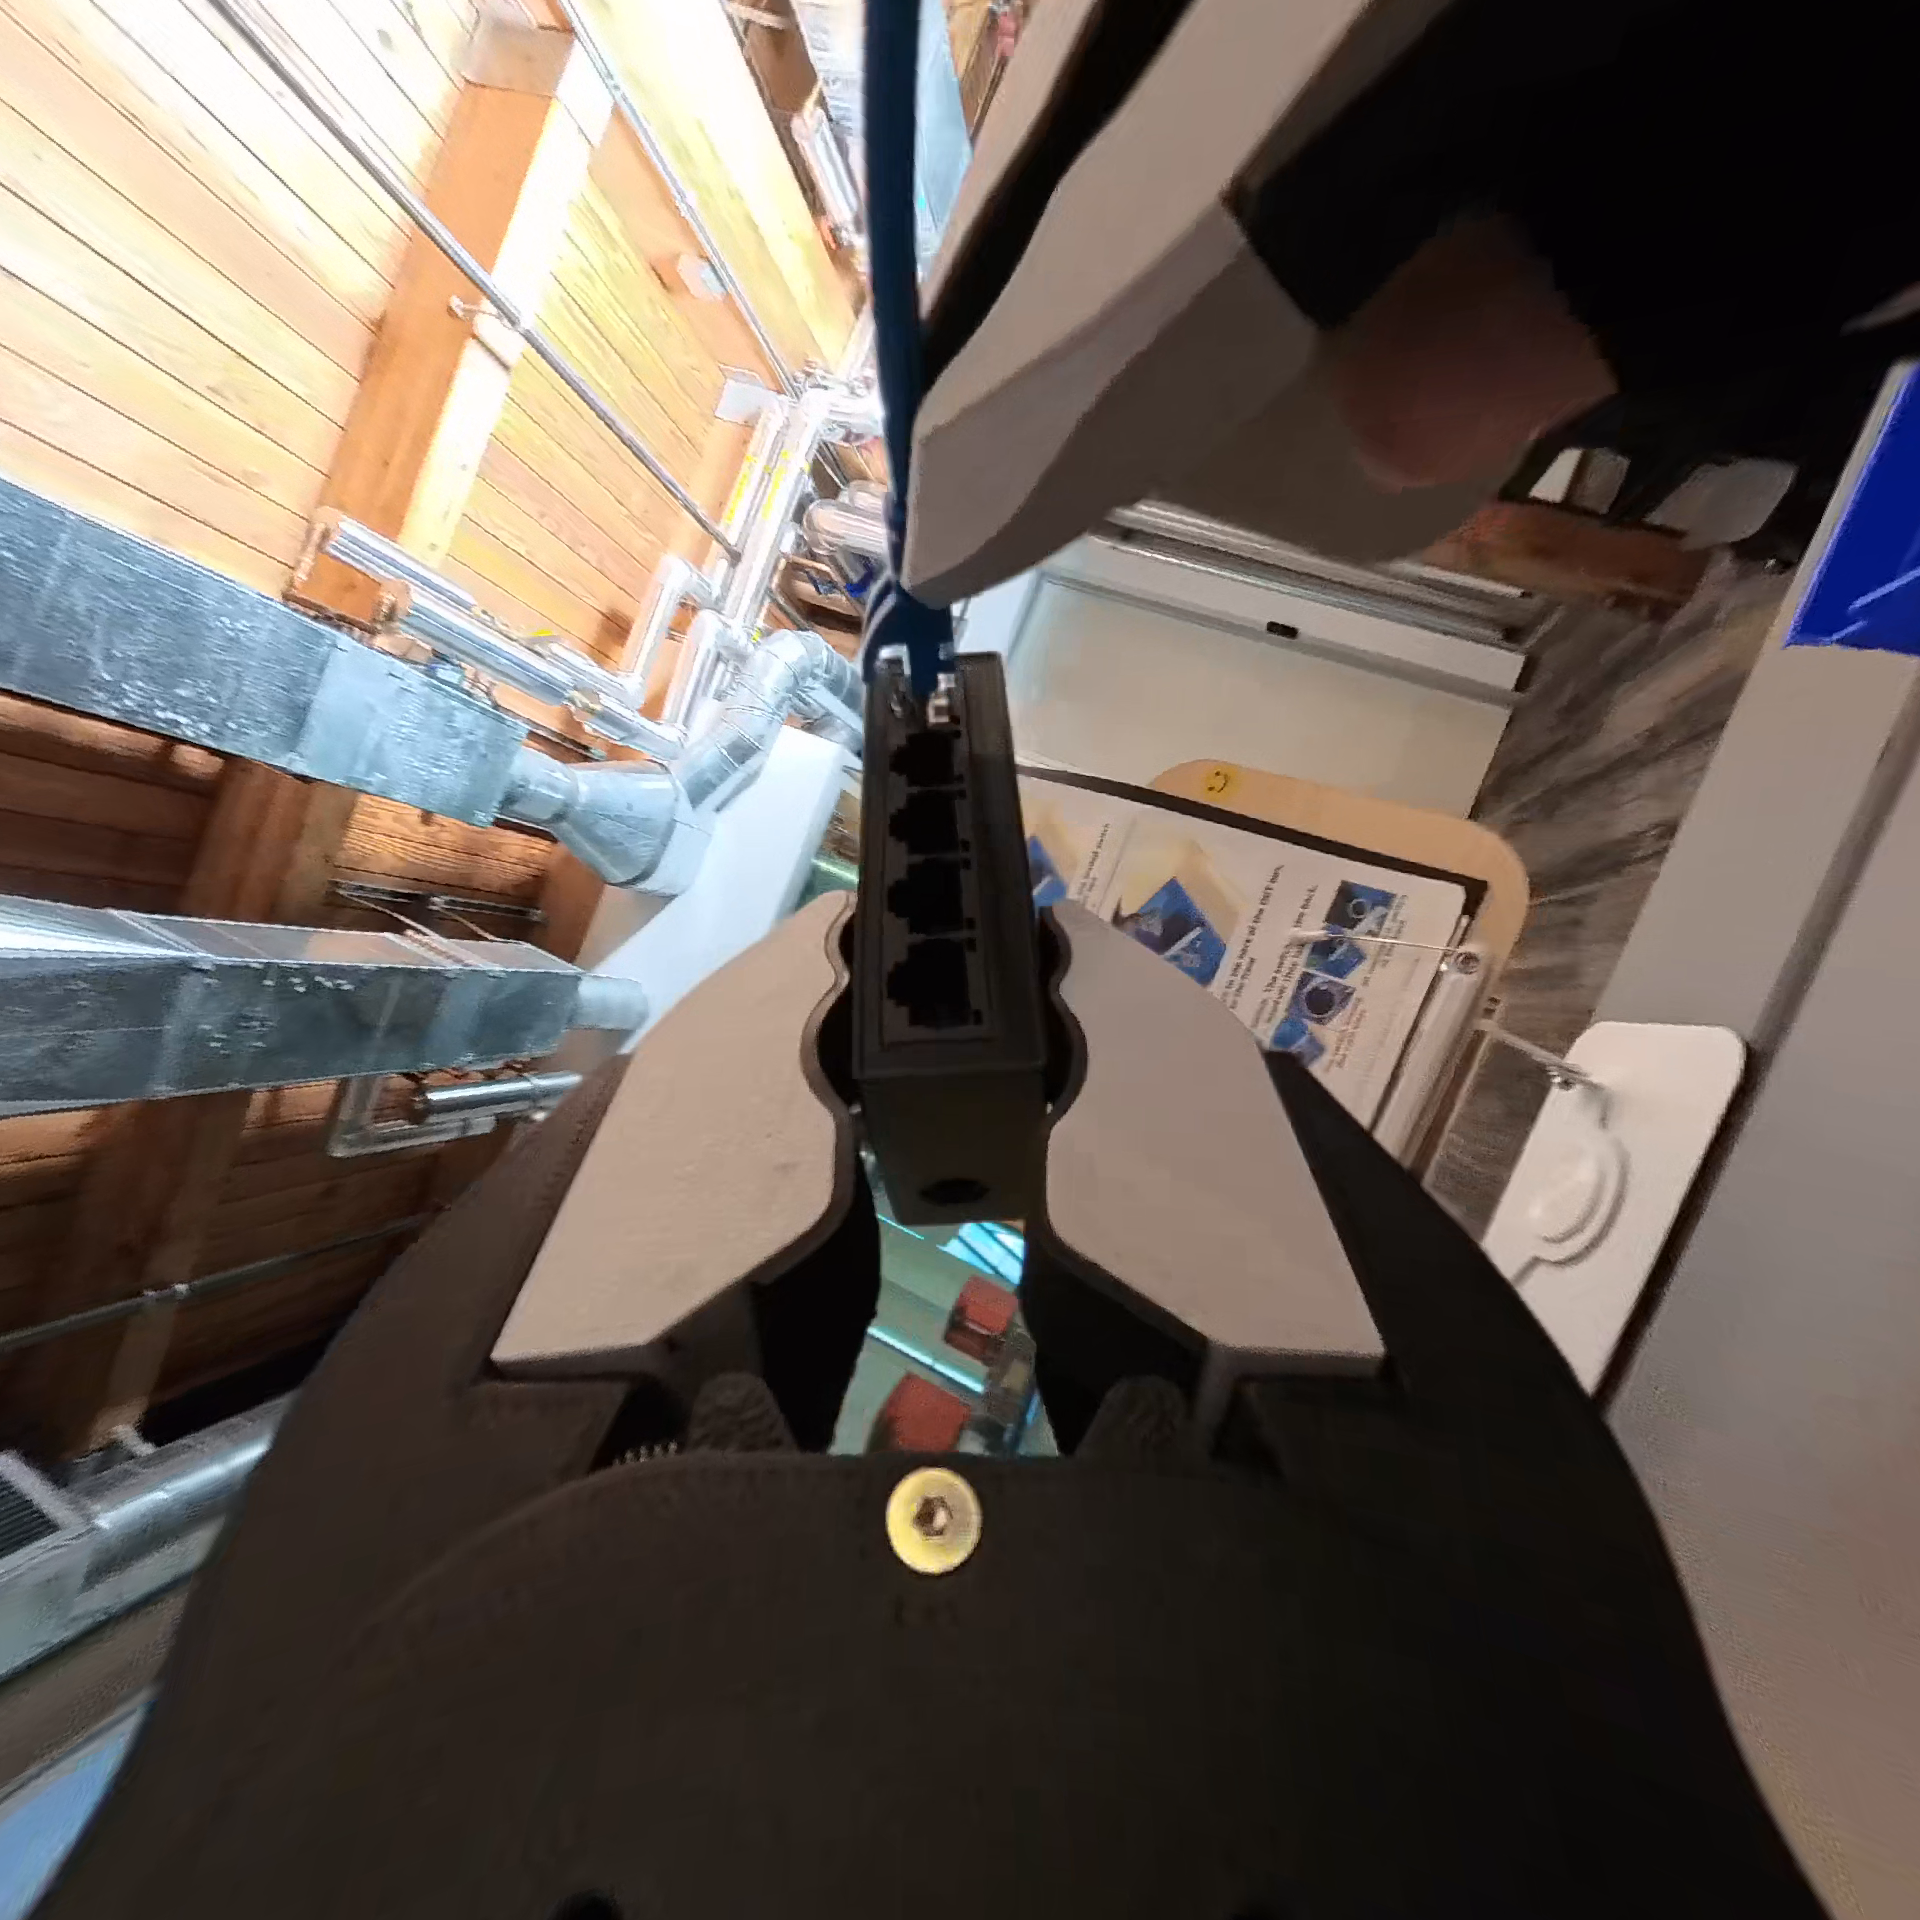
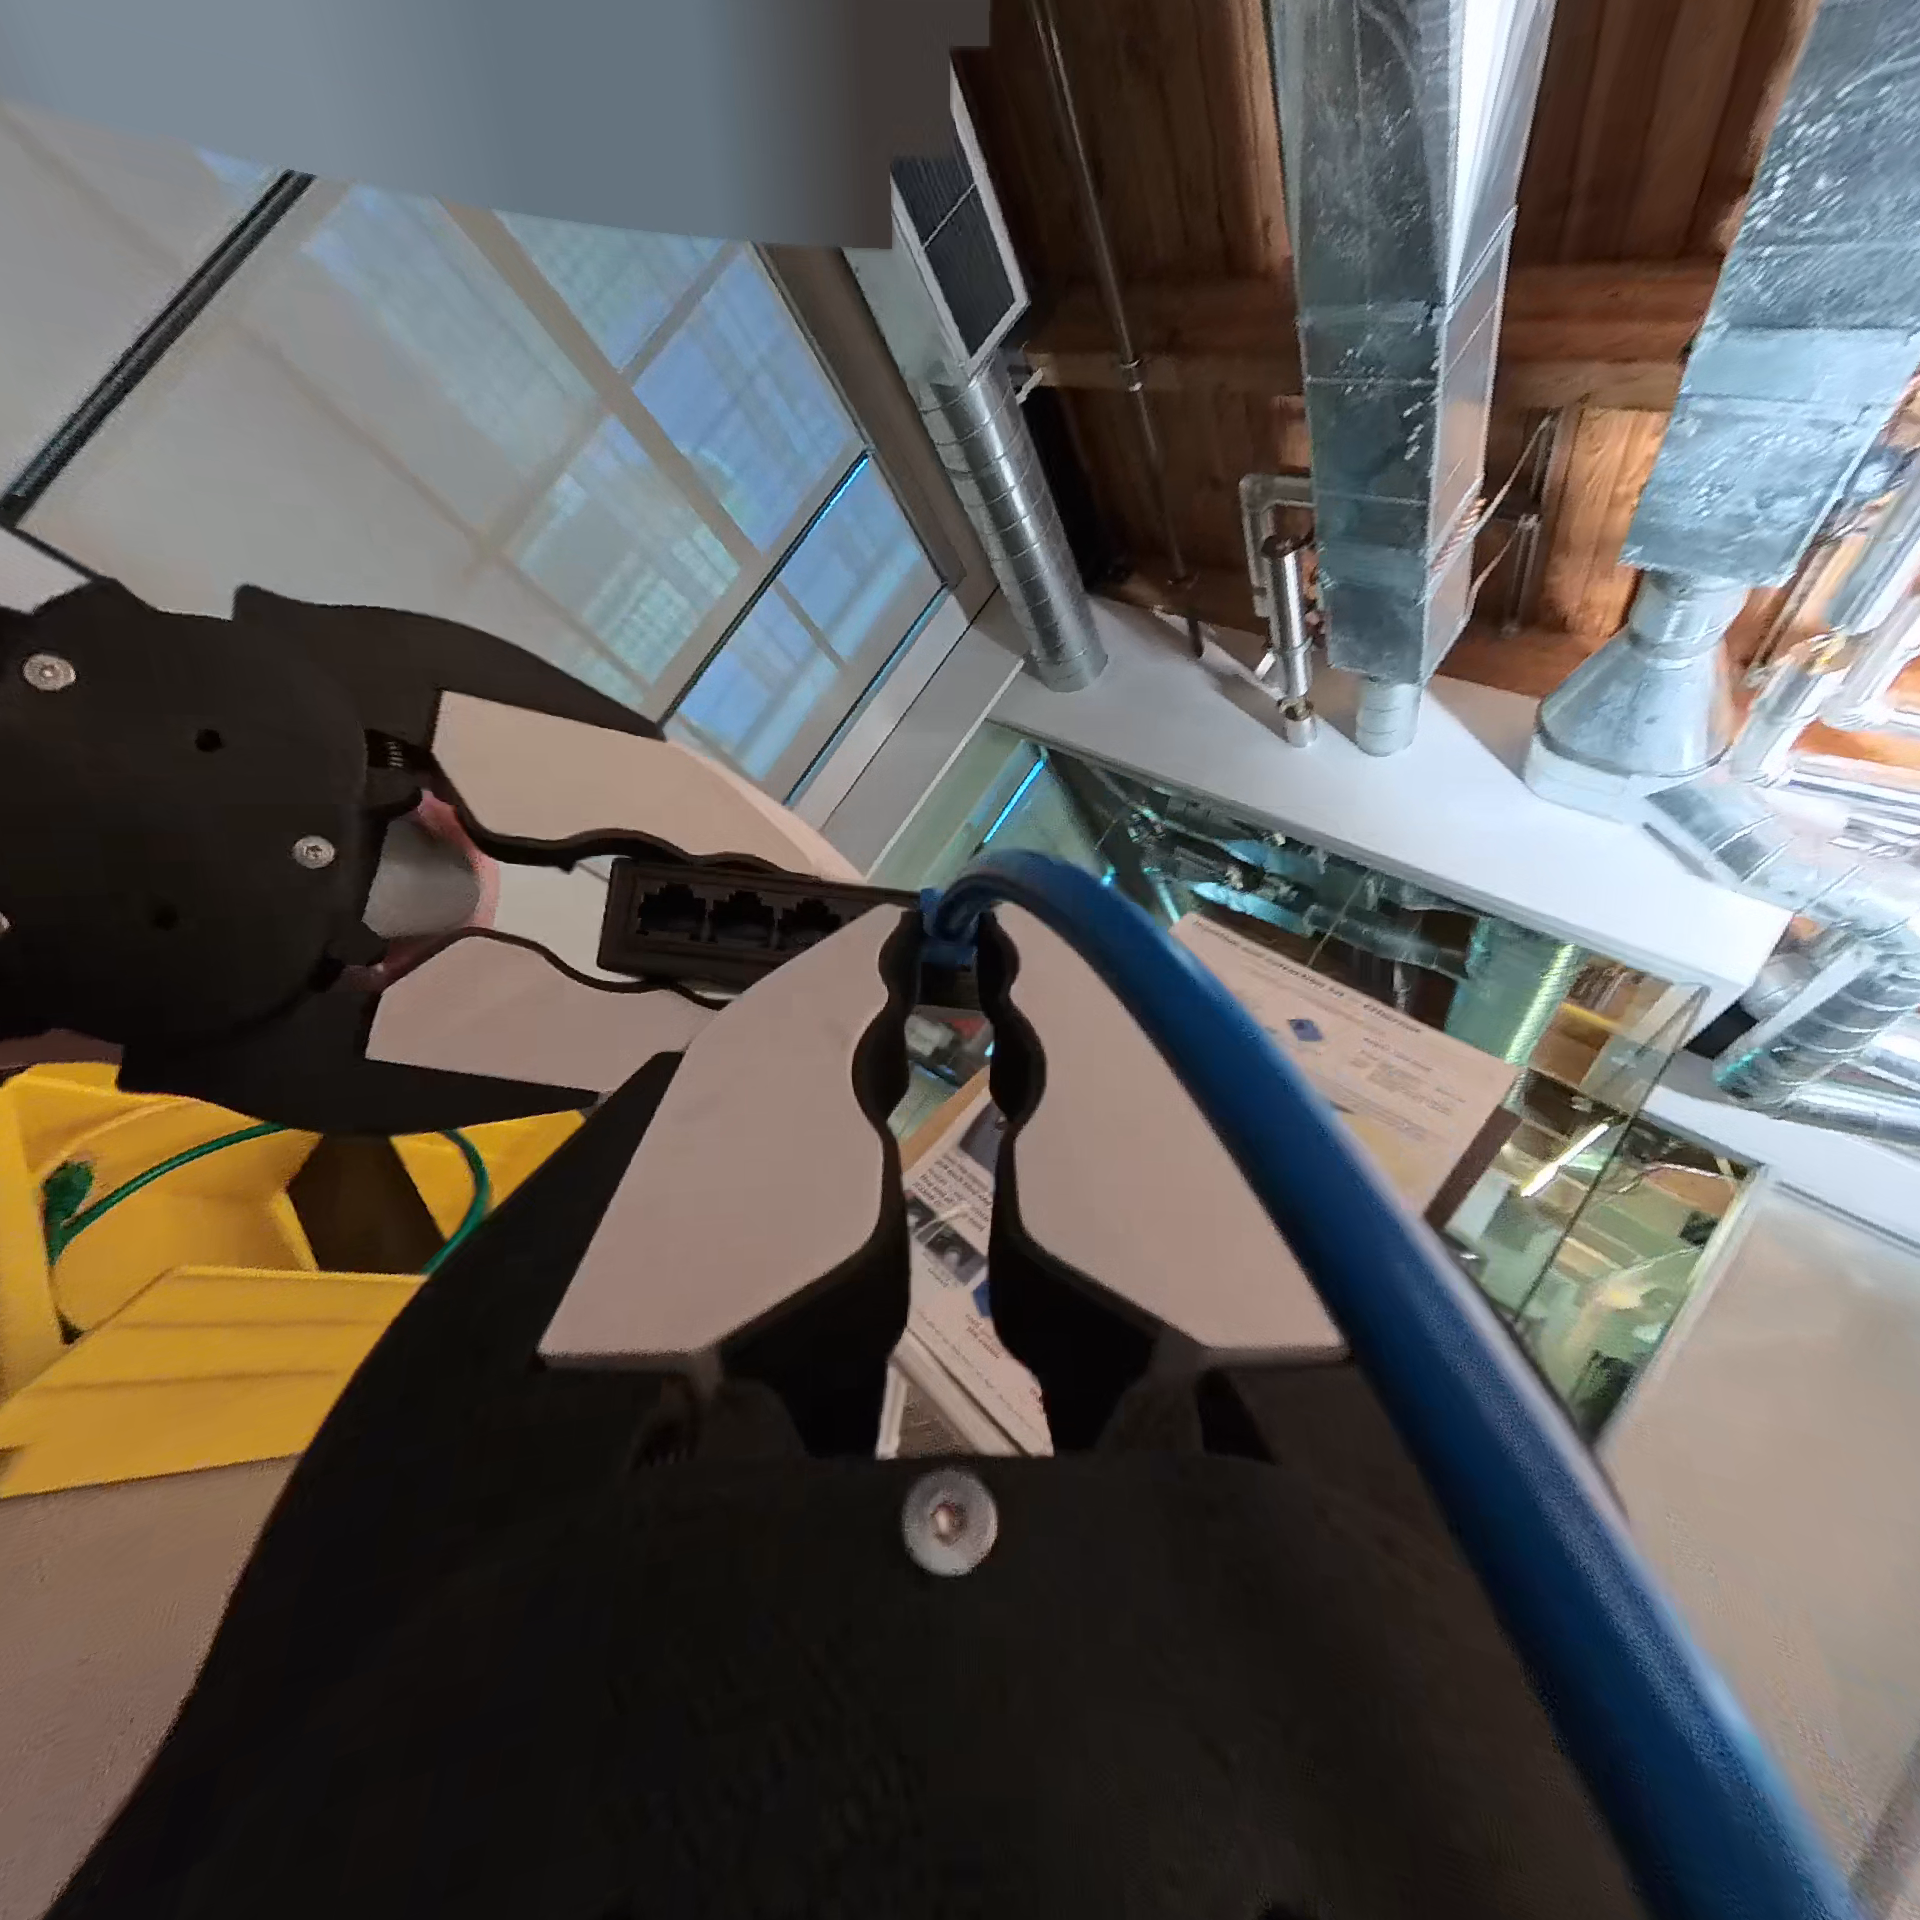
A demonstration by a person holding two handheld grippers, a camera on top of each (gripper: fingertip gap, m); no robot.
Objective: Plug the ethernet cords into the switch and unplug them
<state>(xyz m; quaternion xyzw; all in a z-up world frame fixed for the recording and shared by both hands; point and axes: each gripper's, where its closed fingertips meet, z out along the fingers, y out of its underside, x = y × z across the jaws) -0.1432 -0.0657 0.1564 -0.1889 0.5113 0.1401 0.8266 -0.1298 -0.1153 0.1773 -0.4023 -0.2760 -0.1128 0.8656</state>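
Overhead, big galvanised ducts (image 1: pixel 208 644) ran under a timber ceiling (image 1: pixel 208 208), with tall windows (image 2: pixel 644 457) off to one side, and both tools were raised up in front of all that. A yellow bin (image 2: pixel 156 1247) with a thin green wire (image 2: pixel 457 1174) in it sat low in the right wrist view. A printed instruction sheet (image 1: pixel 1288 935) lay on a board beyond; its text was there, but it goes unread here.

The left gripper (image 1: pixel 945 997) had its jaws clamped on the black switch (image 1: pixel 935 935), pinching the near end of the housing. Four empty ports faced the camera! The blue ethernet cord (image 2: pixel 1299 1195) arced in thick from the lower right, and the right gripper (image 2: pixel 948 961) had its jaws closed on the blue plug boot, right at the switch's far-end port. Whether that plug was fully seated or just parting, I couldn't tell.

Here's the risk, to my eye: the switch was held by one end only, so a push or pull at the far port could lever it round and twist it out of the grip. Yank with the latch tab not pressed, and the clip might snap or the fingers slide off the boot.

No brand marking was legible on the switch.
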